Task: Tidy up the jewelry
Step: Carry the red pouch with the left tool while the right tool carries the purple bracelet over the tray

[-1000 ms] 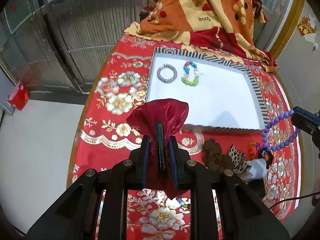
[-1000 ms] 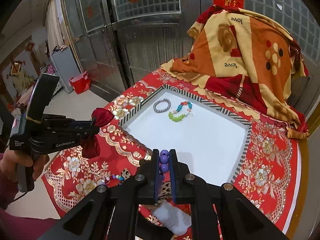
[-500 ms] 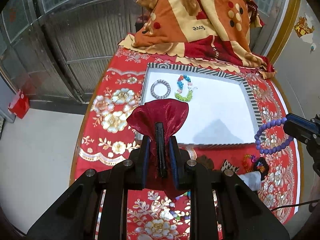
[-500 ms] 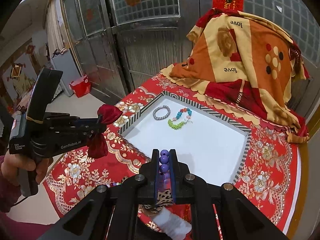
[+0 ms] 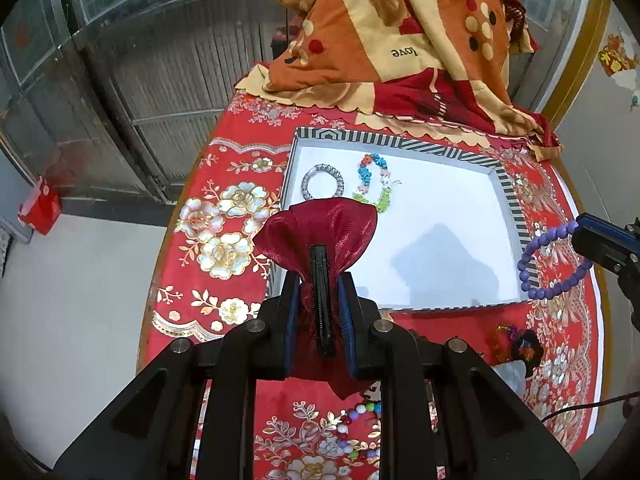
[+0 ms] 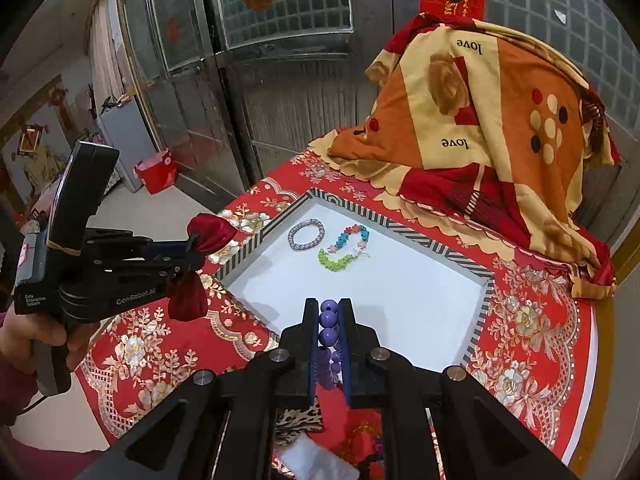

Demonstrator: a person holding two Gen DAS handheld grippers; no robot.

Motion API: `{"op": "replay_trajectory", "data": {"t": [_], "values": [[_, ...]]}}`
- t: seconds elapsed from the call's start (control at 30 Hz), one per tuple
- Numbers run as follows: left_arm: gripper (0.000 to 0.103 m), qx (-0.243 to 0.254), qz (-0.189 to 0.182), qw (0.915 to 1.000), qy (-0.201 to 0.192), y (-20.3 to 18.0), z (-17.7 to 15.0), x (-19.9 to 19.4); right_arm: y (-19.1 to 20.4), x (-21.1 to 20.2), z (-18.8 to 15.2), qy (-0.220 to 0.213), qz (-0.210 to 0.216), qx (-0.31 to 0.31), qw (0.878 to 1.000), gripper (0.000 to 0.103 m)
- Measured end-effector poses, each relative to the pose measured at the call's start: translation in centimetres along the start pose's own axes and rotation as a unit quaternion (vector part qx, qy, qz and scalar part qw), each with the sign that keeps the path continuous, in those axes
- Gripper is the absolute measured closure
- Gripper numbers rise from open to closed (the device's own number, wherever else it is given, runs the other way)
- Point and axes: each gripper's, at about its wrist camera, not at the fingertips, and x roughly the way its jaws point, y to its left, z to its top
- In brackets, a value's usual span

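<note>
Both my hands have drifted over the tray (image 5: 508,184): left hand-held gripper (image 5: 319,280) clamps the red pouch (image 5: 320,228), right hand-held gripper (image 6: 329,320) pinches the purple bracelet (image 6: 328,318), probably next to lay down.

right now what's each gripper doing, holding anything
left gripper: closed on the red pouch, held in the air.
right gripper: closed on the purple bead bracelet, held in the air.

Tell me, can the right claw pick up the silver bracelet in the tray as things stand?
Probably not yet. The right claw is shut on the purple bead bracelet, so it has no free grip. The path over the tray to the silver bracelet looks clear.
</note>
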Motion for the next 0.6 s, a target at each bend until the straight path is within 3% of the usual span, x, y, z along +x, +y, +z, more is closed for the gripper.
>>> {"op": "replay_trajectory", "data": {"t": [0.6], "values": [[0.085,-0.008,-0.003,0.9996,0.026,-0.1,1.6,2.9,-1.6,4.3,0.9,0.033,0.007,0.006,0.999,0.095]]}}
